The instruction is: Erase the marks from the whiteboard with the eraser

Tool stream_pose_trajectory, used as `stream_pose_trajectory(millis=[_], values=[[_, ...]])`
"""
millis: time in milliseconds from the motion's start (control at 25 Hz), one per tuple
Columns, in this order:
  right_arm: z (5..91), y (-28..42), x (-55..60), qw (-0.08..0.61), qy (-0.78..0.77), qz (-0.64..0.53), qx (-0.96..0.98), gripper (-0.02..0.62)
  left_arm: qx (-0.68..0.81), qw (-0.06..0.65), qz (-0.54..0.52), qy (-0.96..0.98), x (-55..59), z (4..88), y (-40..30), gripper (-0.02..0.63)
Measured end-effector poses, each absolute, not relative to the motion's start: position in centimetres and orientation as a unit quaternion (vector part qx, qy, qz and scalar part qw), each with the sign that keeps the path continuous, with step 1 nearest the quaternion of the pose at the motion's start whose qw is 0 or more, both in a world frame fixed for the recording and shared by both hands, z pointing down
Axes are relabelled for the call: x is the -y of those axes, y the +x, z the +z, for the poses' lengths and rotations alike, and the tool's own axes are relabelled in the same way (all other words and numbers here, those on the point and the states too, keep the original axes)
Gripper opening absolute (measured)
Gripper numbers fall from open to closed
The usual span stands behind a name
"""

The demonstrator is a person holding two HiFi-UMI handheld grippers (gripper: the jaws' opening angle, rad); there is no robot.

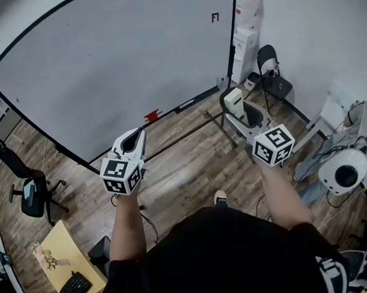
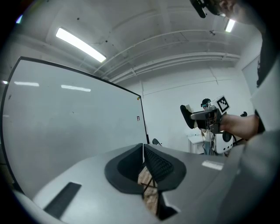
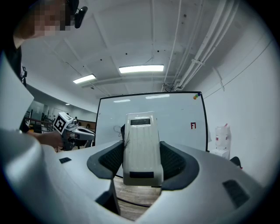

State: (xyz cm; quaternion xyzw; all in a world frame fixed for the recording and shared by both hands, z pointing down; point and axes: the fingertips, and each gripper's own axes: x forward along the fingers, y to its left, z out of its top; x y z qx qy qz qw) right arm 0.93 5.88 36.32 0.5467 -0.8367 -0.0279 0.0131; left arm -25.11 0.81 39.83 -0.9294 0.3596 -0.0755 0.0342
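White and wide, the whiteboard (image 1: 121,65) fills the far left, with a small red label (image 1: 215,17) near its right edge. The right gripper (image 1: 243,110) clamps the cream, ribbed eraser (image 3: 141,148), held apart from the board. The left gripper (image 2: 143,162) has its jaws pressed together, empty.

White whiteboard (image 1: 121,59) with a thin black frame, a small red mark (image 1: 215,17) on its surface and a small red object (image 1: 151,117) at its lower edge. Cream eraser (image 3: 142,148) with two short dark bars on its back. Right gripper (image 3: 142,162) pale grey with dark grey ribbed pads; left gripper (image 2: 143,168) the same colours. Marker cubes (image 1: 119,174) white with black square patterns. Floor (image 1: 191,167) brown wood planks. Person's shirt (image 1: 223,259) black. Office chair (image 1: 30,191) black. Desk (image 1: 62,251) pale yellow, carrying a black keyboard (image 1: 74,287)
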Motion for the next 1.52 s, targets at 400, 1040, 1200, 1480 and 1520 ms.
stream_pose_trajectory(millis=[400,1040,1200,1480,1520], values=[[35.9,4.7,-2.3,-0.013,0.543,-0.021,0.840,0.250,-0.356,0.031,-0.086,-0.930,2.1,40.2,-21.0,0.021],[35.5,9.4,4.0,-0.015,0.546,-0.031,0.837,0.250,-0.359,0.018,-0.093,-0.928,7.7,40.8,-16.6,0.021],[35.2,9.6,5.1,-0.020,0.544,-0.033,0.838,0.250,-0.354,0.018,-0.096,-0.930,8.4,41.2,-15.7,0.021],[35.8,9.9,7.4,-0.015,0.536,-0.023,0.844,0.250,-0.360,0.010,-0.097,-0.928,10.2,41.6,-15.4,0.021],[35.9,9.8,7.6,-0.013,0.534,-0.022,0.845,0.250,-0.360,0.009,-0.097,-0.928,10.4,41.7,-15.4,0.020]])
